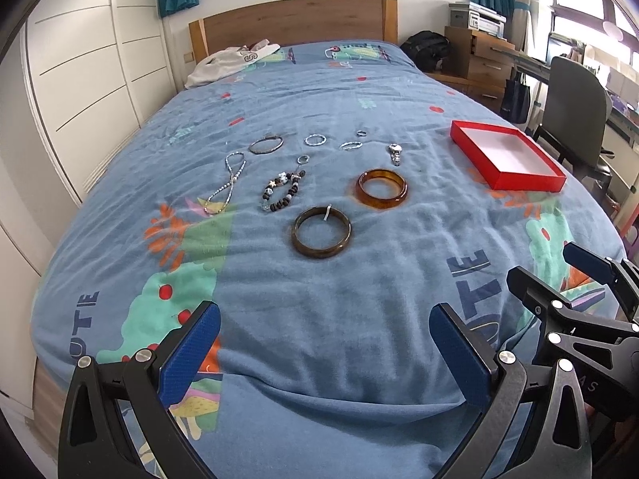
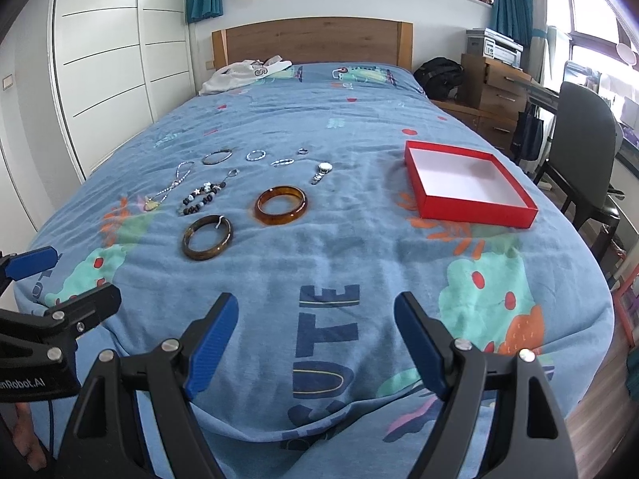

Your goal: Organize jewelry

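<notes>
Hovering over the bed's foot edge, left gripper (image 1: 324, 345) and right gripper (image 2: 316, 337), fingers spread wide, empty. Lay mid-bedspread (image 2: 359, 251): dark bangle (image 1: 322, 232), amber bangle (image 1: 382, 188), beaded bracelet (image 1: 281, 191), watch (image 1: 395, 153). Sat toward right edge: red box (image 2: 475, 209).

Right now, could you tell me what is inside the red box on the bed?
Nothing: the red box shows only its bare white floor. Its near wall hides a thin strip.
</notes>
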The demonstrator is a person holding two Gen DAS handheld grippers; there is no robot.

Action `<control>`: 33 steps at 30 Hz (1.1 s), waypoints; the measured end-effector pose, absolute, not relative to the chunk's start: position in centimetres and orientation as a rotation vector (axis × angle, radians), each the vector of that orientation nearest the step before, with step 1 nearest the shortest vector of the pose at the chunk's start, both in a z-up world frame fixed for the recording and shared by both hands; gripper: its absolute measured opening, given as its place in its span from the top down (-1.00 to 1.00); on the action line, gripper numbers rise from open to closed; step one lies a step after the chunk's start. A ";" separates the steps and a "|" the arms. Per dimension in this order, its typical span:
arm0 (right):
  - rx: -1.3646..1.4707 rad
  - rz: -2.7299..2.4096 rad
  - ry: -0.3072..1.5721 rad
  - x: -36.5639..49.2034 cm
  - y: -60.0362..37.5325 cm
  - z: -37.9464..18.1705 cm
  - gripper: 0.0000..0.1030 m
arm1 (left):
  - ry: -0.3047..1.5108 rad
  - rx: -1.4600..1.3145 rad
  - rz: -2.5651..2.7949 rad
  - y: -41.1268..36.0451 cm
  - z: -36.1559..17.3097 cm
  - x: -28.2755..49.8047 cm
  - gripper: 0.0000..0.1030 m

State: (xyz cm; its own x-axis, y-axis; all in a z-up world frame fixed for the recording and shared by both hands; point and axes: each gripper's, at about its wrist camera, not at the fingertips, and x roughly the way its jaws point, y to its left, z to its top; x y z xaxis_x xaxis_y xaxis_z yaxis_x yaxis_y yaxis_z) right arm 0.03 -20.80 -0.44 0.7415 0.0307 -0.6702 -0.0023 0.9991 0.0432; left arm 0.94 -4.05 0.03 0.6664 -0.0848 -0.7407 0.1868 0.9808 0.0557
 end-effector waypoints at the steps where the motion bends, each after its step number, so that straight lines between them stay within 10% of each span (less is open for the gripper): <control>1: 0.039 0.019 0.738 0.1 -20.7 -0.5 -0.55 | 0.833 0.126 -0.158 -4.0 -0.1 1.0 -0.99; 33: 0.061 0.070 0.775 7.3 -19.3 -0.7 -0.55 | 0.937 0.012 -0.135 0.8 -3.2 8.7 -0.99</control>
State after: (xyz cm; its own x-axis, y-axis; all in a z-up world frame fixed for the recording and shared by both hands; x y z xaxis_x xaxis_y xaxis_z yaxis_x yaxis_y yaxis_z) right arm 7.33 -19.33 -0.72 0.7121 0.0859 -0.6968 -0.0410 0.9959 0.0808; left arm 8.66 0.84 -3.20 0.5842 -0.1107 -0.8040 0.1208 0.9915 -0.0487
